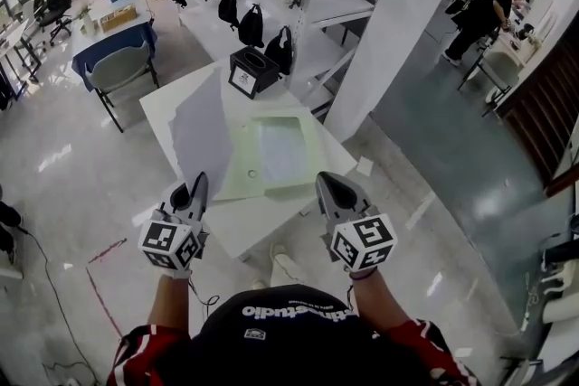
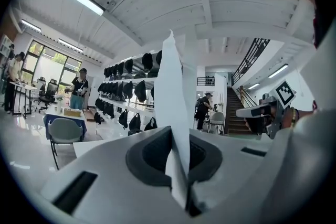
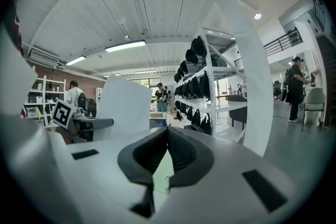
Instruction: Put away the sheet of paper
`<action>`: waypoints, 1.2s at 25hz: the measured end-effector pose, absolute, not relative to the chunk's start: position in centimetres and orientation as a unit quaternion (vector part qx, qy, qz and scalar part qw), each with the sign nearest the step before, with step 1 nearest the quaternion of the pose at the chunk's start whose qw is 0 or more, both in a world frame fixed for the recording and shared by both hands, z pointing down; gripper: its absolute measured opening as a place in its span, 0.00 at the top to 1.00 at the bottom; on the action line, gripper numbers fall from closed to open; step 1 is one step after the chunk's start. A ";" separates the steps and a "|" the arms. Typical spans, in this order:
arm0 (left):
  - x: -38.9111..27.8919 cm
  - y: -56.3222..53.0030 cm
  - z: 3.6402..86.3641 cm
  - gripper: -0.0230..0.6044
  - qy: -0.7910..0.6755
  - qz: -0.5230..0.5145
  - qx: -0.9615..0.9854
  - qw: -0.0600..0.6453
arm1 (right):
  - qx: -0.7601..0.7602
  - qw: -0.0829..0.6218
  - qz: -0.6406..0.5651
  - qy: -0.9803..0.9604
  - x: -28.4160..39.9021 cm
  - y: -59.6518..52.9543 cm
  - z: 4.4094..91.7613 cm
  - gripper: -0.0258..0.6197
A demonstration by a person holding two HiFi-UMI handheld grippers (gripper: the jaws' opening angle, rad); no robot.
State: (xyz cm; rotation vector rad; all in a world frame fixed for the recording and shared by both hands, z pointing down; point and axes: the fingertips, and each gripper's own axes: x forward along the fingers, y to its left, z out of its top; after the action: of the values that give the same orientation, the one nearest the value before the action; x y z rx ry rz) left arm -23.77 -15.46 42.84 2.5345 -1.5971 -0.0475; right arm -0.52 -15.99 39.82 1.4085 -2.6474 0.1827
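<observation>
The left tool is clenched tight on the sheet of paper, holding it upright over the counter. The right tool is pinched shut beside the green folder.

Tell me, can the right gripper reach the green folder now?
Probably yes. The green folder lies flat on the table just ahead of the right gripper, nothing between; the left gripper holds the sheet of paper upright at its left.
</observation>
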 end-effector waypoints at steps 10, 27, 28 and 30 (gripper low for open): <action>-21.0 -19.6 43.5 0.96 -0.519 0.006 0.851 0.075 | 0.462 0.059 0.064 -0.882 1.3 -19.9 39.6 0.96; -17.2 -24.9 46.5 0.95 -0.443 -0.058 0.864 0.234 | 0.457 0.066 0.094 -0.882 3.1 -23.8 42.1 0.96; -17.2 -25.1 46.8 0.96 -0.440 -0.061 0.862 0.244 | 0.457 0.067 0.096 -0.882 3.2 -23.9 42.3 0.96; -17.1 -25.7 47.4 0.95 -0.435 -0.072 0.857 0.266 | 0.457 0.070 0.099 -0.881 3.4 -24.3 42.7 0.96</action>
State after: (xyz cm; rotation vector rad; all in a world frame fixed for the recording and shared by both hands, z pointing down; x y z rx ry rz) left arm -17.15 -25.74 47.44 2.3151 -1.1745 -0.1940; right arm 3.39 -24.26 42.68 1.3750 -2.6513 0.2982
